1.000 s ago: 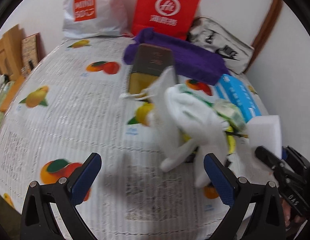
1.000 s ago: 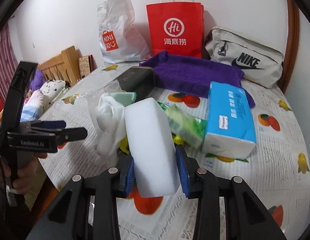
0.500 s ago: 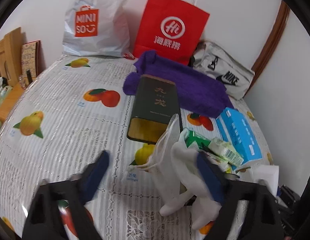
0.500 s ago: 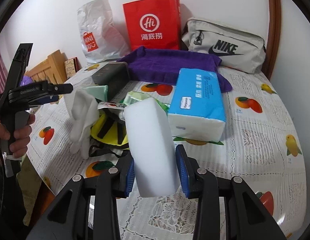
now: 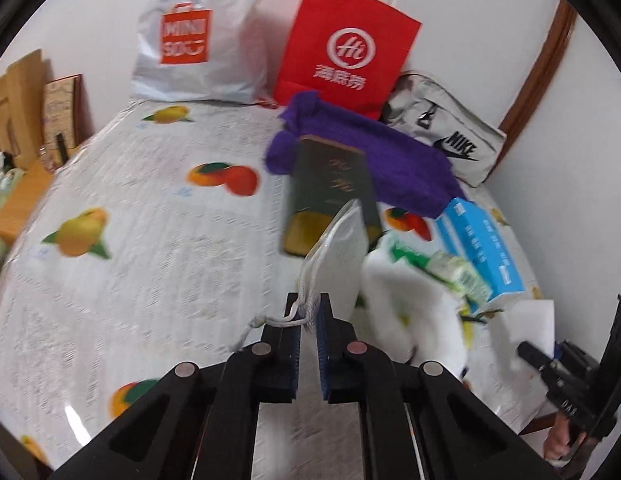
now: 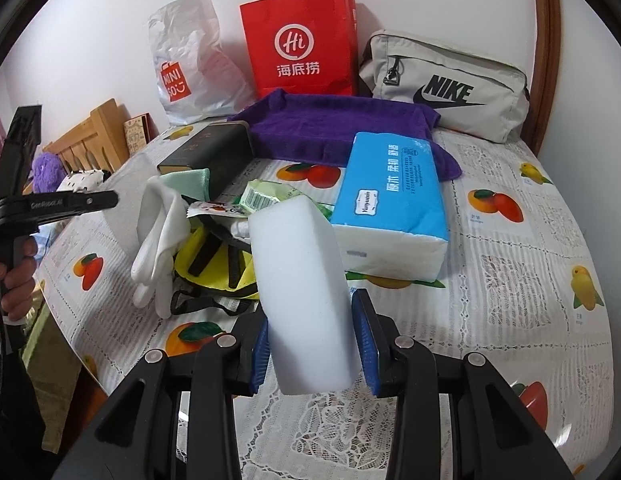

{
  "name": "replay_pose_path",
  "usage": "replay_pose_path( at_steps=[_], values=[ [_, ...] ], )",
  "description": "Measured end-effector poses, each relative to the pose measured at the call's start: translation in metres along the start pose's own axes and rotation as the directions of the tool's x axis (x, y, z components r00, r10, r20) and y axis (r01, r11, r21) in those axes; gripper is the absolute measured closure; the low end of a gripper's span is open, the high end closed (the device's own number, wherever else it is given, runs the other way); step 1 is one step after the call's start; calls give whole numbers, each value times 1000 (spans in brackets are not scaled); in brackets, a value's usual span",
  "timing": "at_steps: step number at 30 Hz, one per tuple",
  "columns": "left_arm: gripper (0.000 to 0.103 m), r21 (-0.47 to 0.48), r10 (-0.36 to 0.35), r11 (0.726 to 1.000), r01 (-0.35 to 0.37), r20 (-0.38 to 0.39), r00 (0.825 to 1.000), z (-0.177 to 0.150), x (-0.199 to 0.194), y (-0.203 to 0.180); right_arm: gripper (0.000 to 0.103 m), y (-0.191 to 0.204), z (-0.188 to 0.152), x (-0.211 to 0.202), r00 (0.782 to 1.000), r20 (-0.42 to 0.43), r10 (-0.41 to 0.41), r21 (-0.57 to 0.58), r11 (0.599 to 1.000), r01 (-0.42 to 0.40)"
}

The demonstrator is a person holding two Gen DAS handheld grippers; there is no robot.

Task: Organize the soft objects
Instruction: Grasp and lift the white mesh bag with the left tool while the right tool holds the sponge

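Here, the right gripper (image 6: 312,350) was clamped on a white sponge block (image 6: 302,296), its blue pads pressed against both long sides, holding the block upright above a fruit-printed tablecloth (image 6: 522,280). The landmark was a blue tissue pack (image 6: 390,204) lying on that cloth. Just left of the pack sat a jumble of soft things: a green wet-wipes packet (image 6: 266,196), a yellow item with black straps (image 6: 214,264), and white gloves (image 6: 160,240) at the jumble's left edge. Behind the pack lay a purple towel (image 6: 330,128), with a dark box (image 6: 210,152) beside it. Further back, against the wall, stood a red paper bag (image 6: 302,48), a white Miniso bag (image 6: 190,68) and a grey Nike pouch (image 6: 446,88).

The left gripper (image 5: 308,316) was closed, pinching the drawstring edge of a white mesh pouch (image 5: 338,252), which stood up from the pads, left of the tissue pack (image 5: 478,248). The left view was blurred.
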State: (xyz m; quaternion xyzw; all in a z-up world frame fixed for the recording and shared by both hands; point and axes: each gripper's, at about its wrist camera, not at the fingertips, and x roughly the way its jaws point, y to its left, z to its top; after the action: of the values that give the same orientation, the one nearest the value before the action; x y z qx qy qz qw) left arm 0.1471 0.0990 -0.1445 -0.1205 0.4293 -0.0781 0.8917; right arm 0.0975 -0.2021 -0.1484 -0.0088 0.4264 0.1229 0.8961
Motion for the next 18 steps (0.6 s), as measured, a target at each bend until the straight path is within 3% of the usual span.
replay_pose_path(
  at_steps=[3,7,9,11,12,14,18],
  values=[
    [95,-4,83,997,-83,15,996,-4,-11,15,66,3,-1,-1,1000,0,-1,-8,1000,1],
    [95,18,141,990,-140,-38,989,-9,-3,27,65,7,-1,-2,1000,-2,4,-16,1000,-4],
    [82,33,170,985,-169,-57,984,-13,5,27,65,8,-2,-1,1000,-7,4,-19,1000,-4],
    [35,45,222,975,-220,-63,973,-15,13,27,65,9,-3,-2,1000,-10,2,-24,1000,-2],
    [28,52,242,969,-240,-51,969,-15,15,26,65,9,-3,-2,1000,-10,0,-25,1000,0],
    [26,85,250,965,-249,-11,968,-15,15,23,65,7,-3,-2,1000,-12,-4,-22,1000,4],
    [19,151,229,963,-224,-13,973,-14,28,10,64,4,-3,1,1000,-22,-6,-9,1000,6]
  ],
)
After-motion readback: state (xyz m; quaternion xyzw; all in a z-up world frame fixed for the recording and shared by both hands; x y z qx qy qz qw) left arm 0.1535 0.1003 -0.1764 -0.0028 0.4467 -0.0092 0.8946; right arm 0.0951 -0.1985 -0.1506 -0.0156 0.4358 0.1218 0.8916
